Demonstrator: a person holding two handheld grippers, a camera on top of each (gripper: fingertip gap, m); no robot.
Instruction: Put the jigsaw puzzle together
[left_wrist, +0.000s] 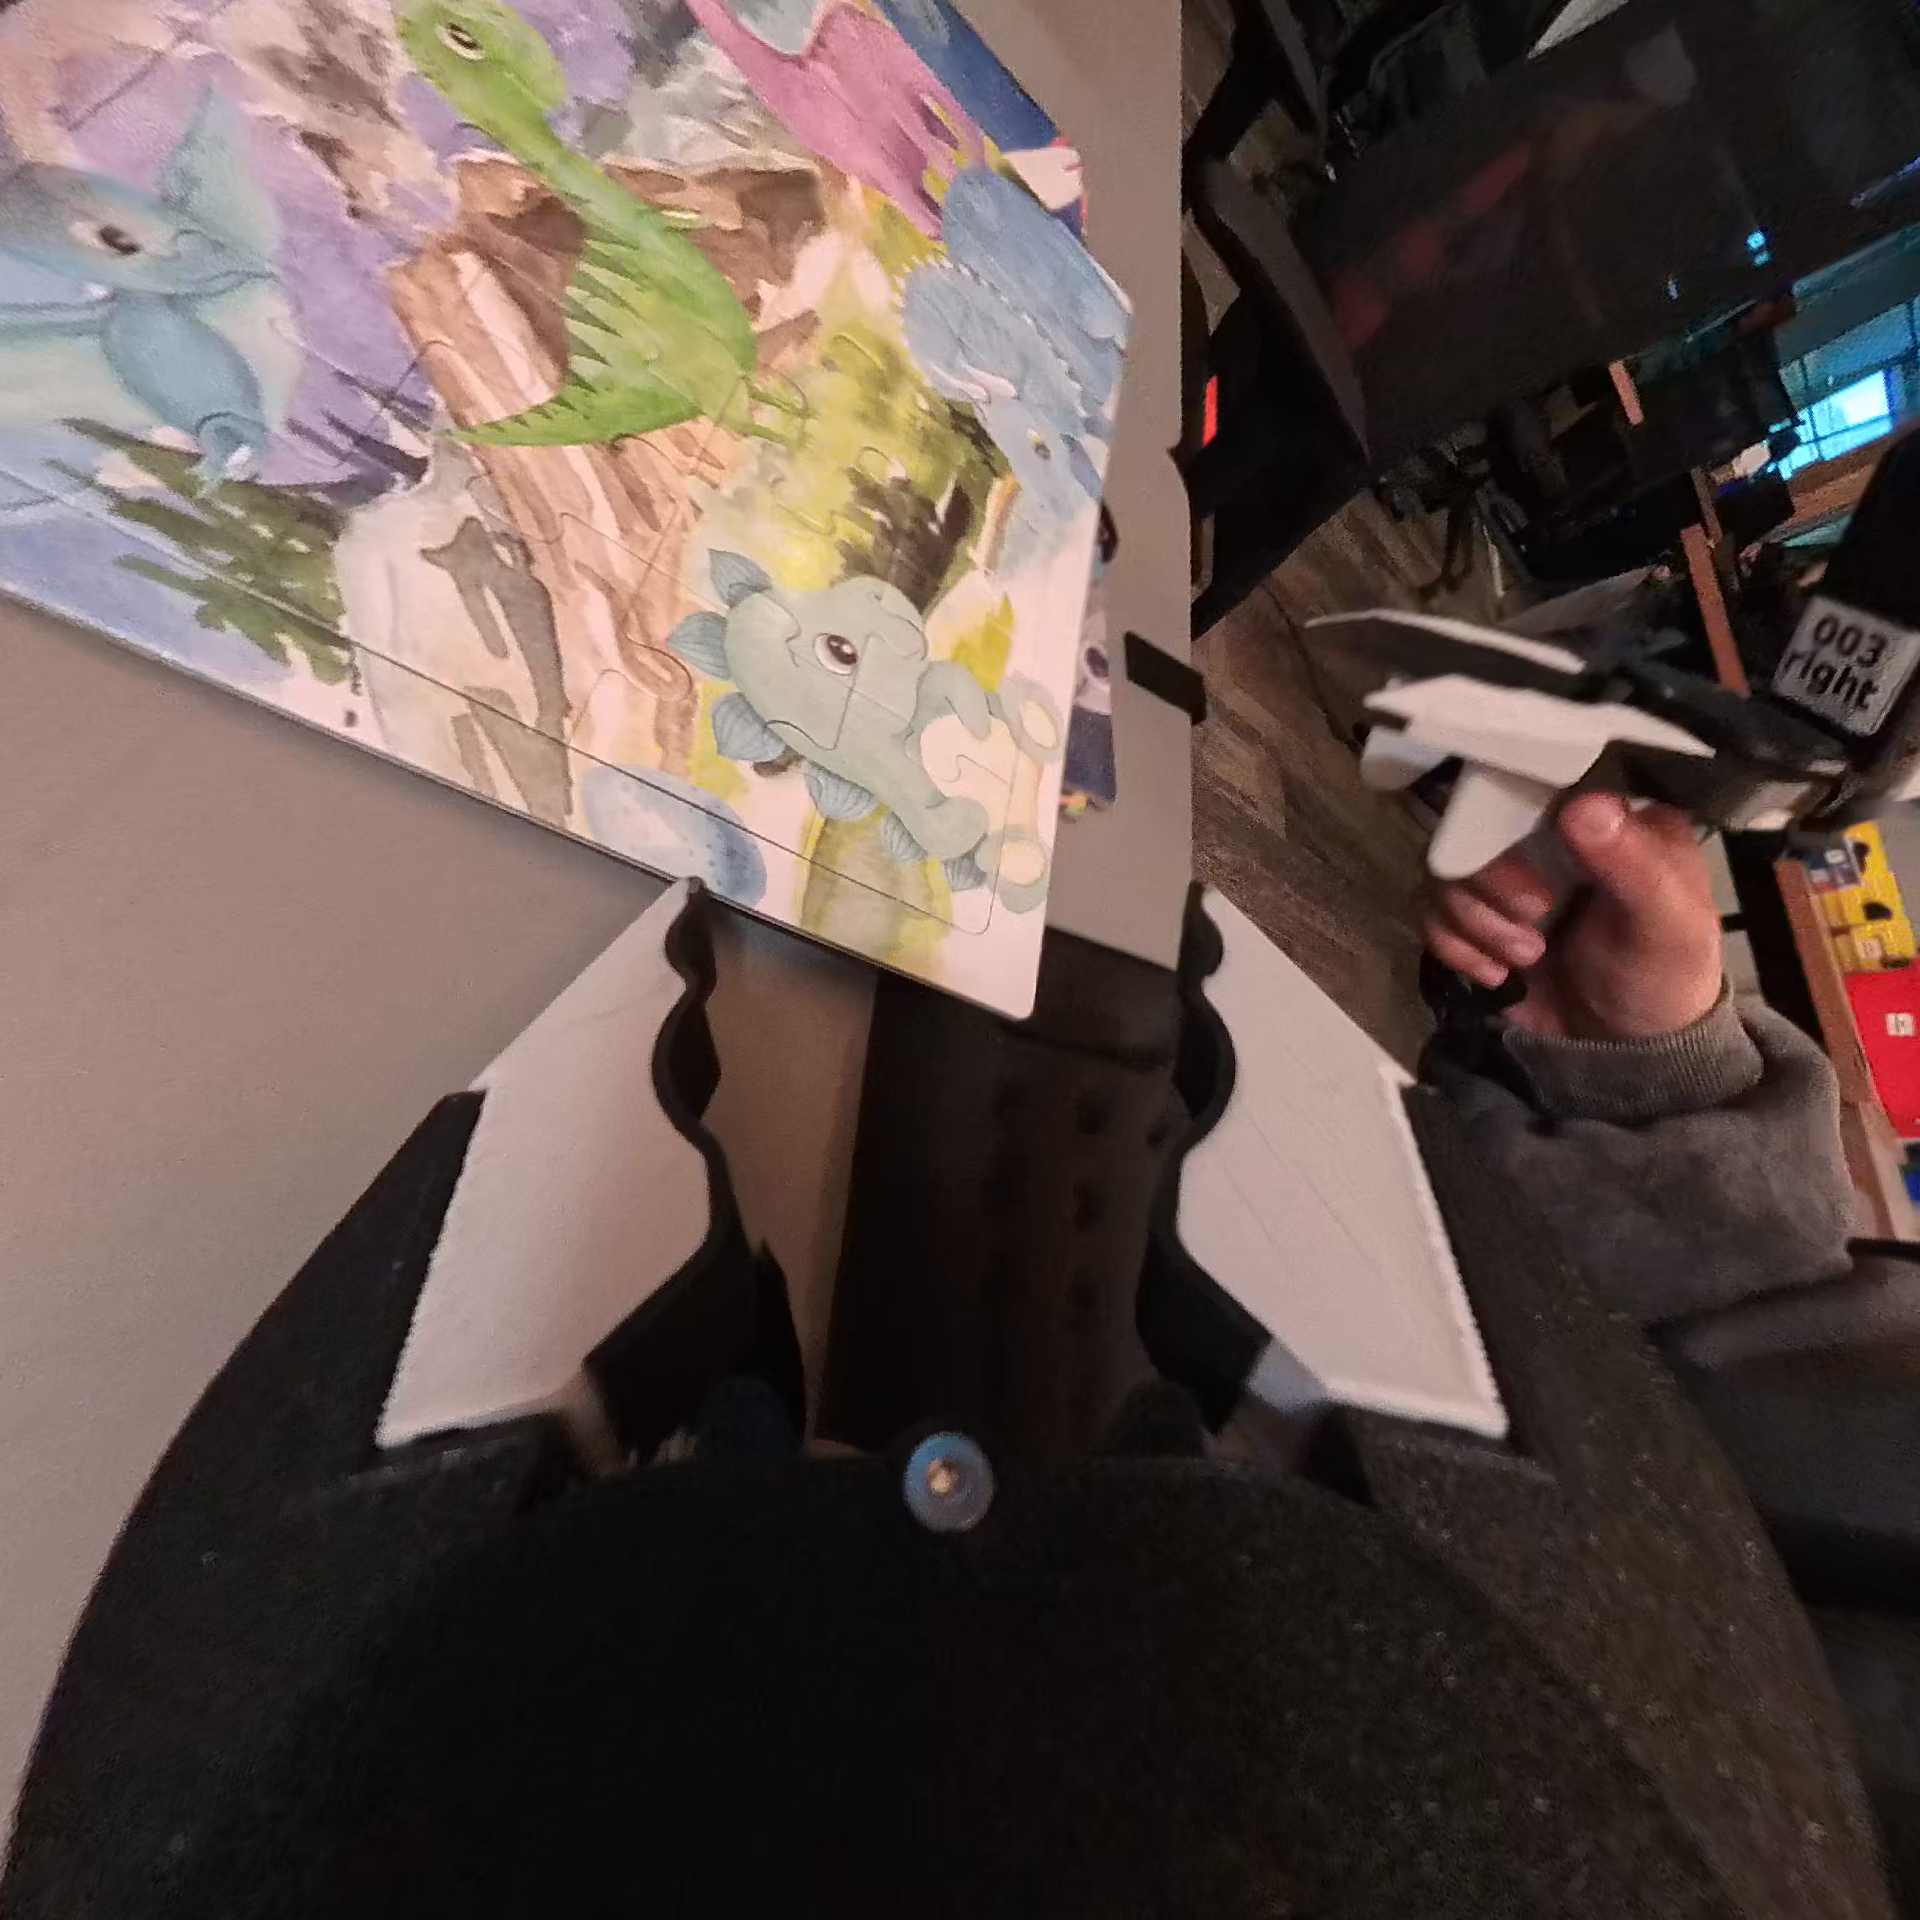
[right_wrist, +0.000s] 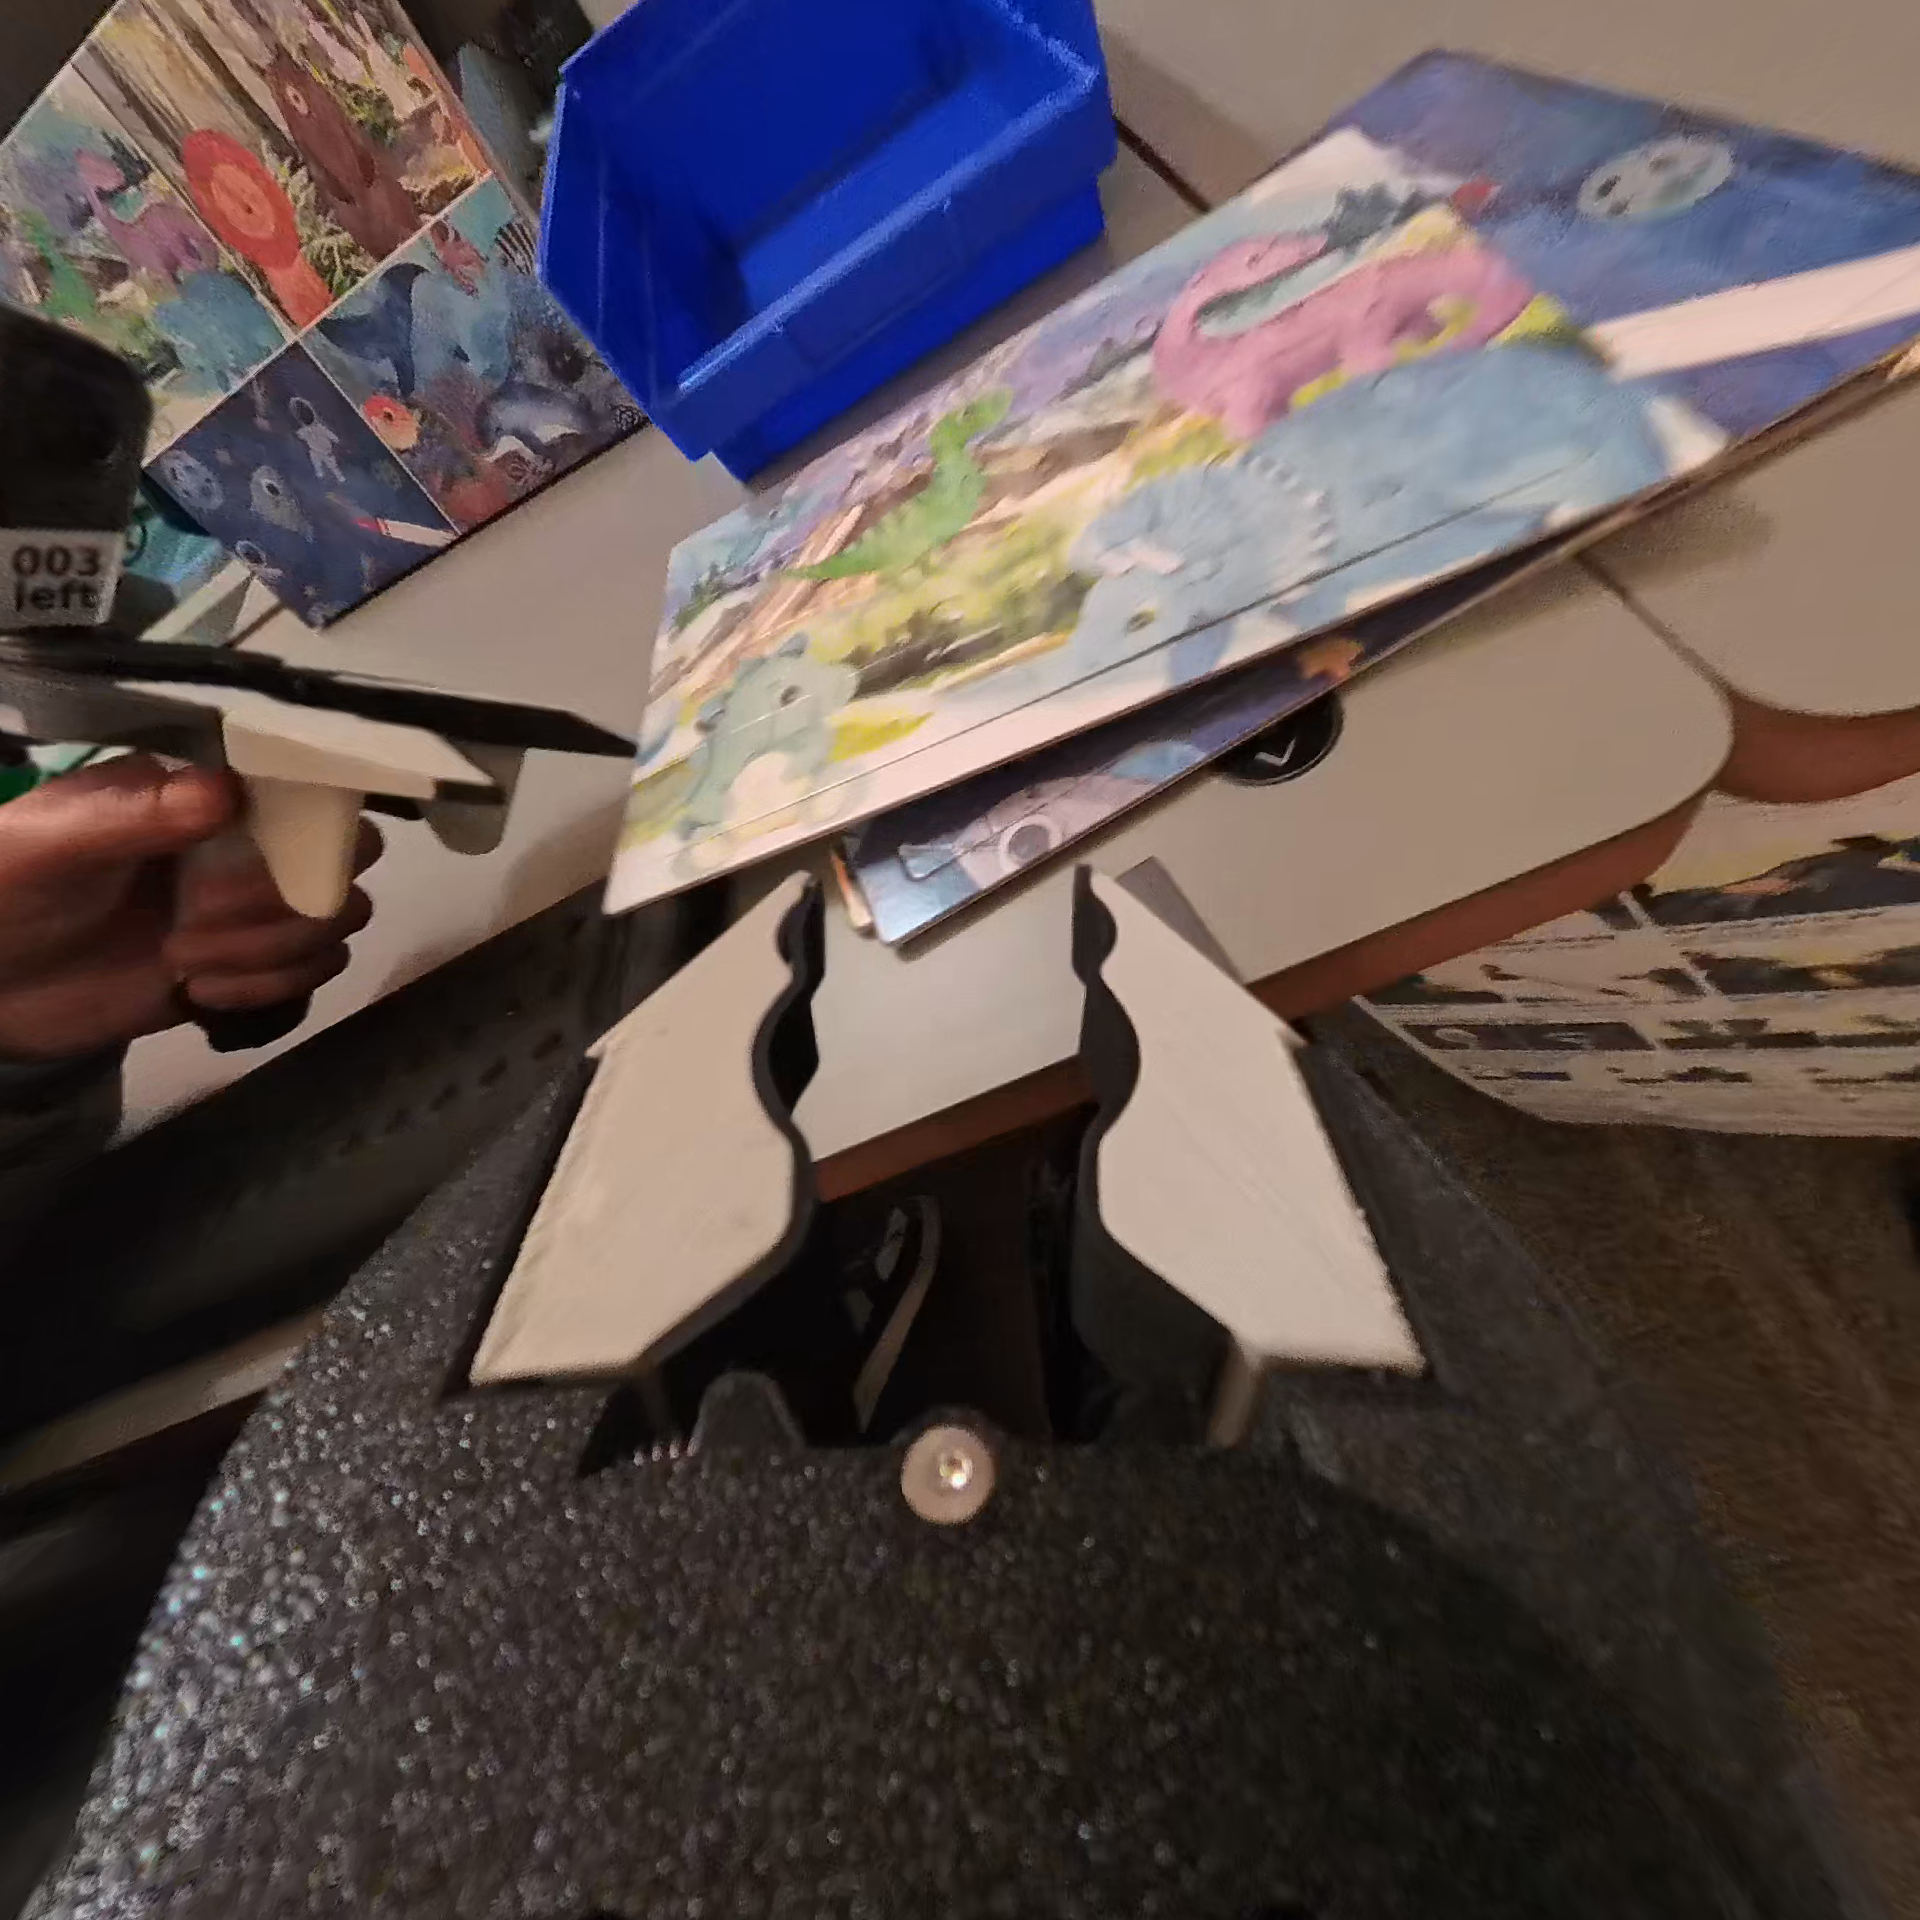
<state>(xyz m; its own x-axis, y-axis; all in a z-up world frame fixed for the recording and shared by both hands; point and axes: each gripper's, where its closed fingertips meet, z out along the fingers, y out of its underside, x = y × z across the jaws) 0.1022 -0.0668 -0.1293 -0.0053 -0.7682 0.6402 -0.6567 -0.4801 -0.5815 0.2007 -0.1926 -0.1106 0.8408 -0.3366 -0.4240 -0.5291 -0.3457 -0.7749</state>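
The dinosaur jigsaw puzzle (left_wrist: 582, 436) lies flat in its white-edged board on the grey table (left_wrist: 187, 935), its near corner jutting past the table edge. In the right wrist view the puzzle (right_wrist: 1039, 520) rests tilted on top of a second, dark blue space puzzle board (right_wrist: 1039, 821). My left gripper (left_wrist: 945, 925) is open and empty, its fingertips right at the board's near edge. My right gripper (right_wrist: 945, 894) is open and empty, just short of the two boards' near corners. Each gripper also shows side-on in the other view: the right one (left_wrist: 1475, 717), the left one (right_wrist: 499, 748), each held by a hand.
A blue plastic bin (right_wrist: 821, 208) stands behind the puzzle. A box printed with several puzzle pictures (right_wrist: 291, 312) stands at the back left. The table (right_wrist: 1455, 769) has a rounded corner and a black round insert. Dark furniture and shelves lie beyond the table edge (left_wrist: 1558, 312).
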